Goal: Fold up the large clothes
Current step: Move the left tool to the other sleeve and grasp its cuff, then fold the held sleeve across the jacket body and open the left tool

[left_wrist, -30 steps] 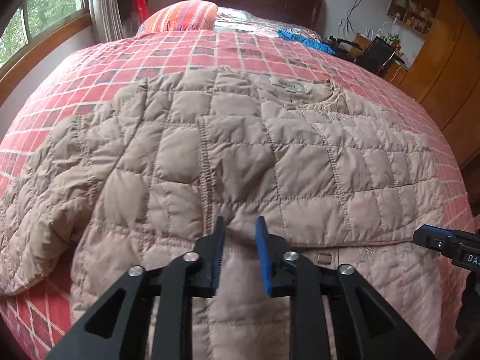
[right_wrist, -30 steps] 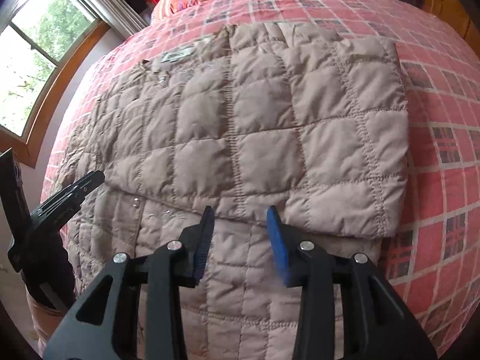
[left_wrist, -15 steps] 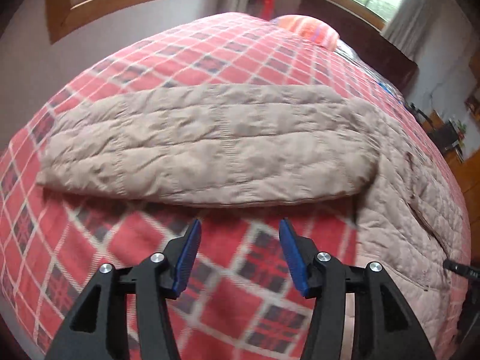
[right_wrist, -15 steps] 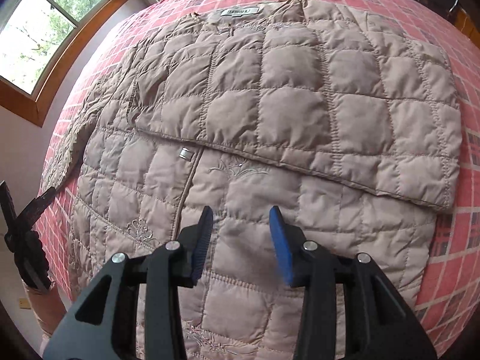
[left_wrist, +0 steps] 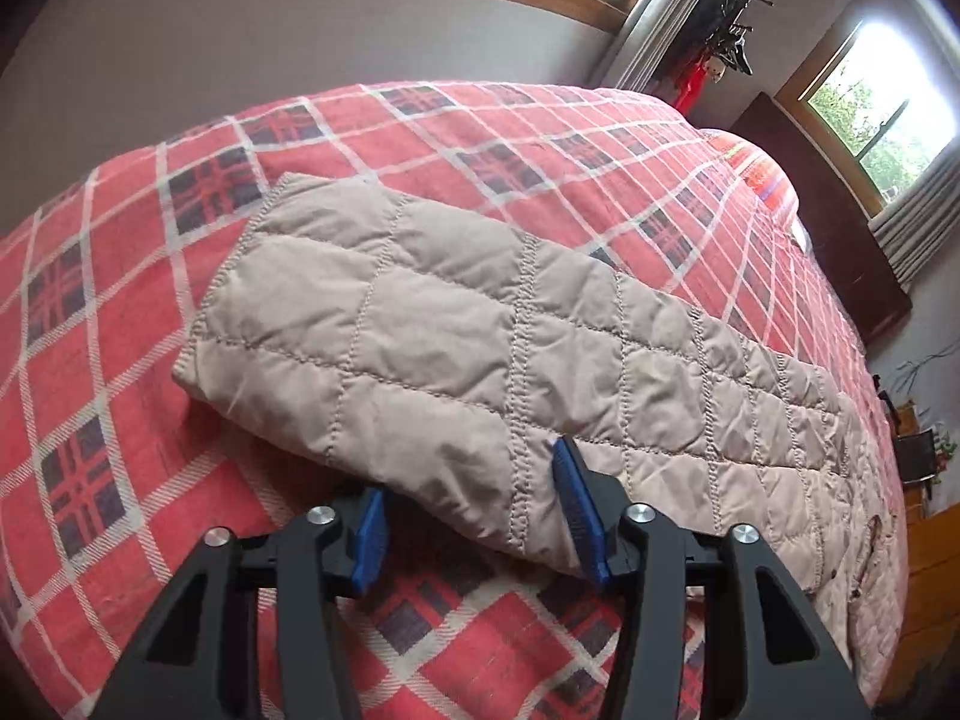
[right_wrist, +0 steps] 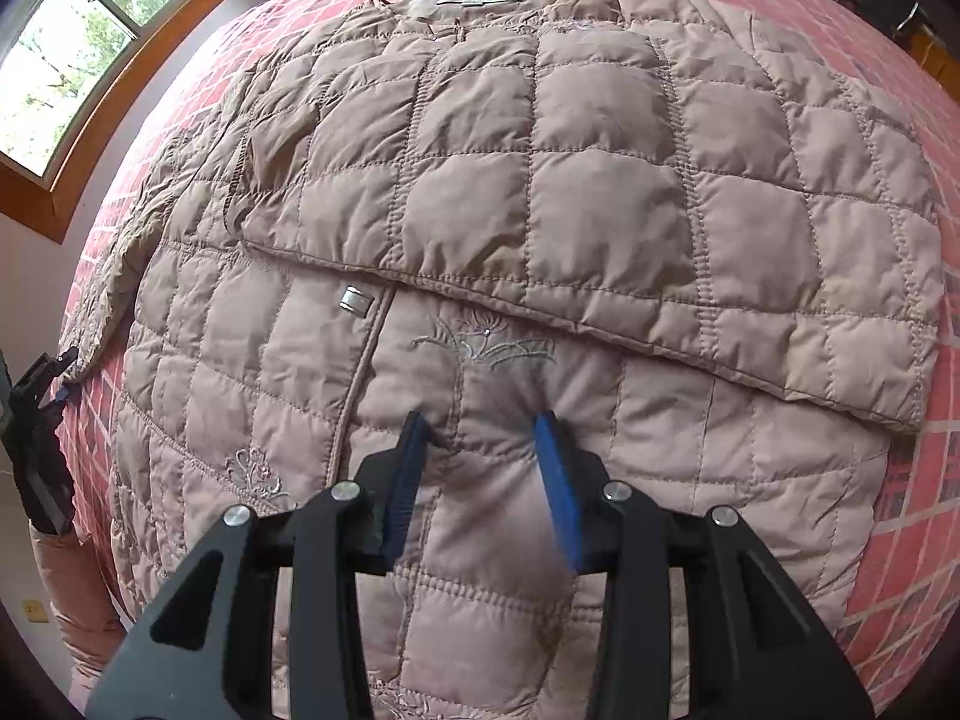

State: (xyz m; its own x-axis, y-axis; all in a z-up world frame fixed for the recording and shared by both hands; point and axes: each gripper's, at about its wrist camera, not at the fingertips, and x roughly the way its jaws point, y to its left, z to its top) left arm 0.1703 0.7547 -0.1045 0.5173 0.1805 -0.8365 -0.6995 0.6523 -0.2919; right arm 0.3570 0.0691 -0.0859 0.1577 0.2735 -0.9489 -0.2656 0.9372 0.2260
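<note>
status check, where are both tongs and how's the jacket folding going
Left tongs open, straddling the edge of the outstretched sleeve. Right tongs open, pressed into the quilted jacket front. Other sleeve already folded across. Nothing in the way.

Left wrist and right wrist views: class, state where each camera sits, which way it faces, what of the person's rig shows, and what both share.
Left wrist: on the left tongs, low over the bed, facing the sleeve; its open fingers straddle the sleeve's edge.
Right wrist: on the right tongs, looking down at the jacket; its open fingers press the front; left tongs at the left edge.
Shared: jacket, bed.
</note>
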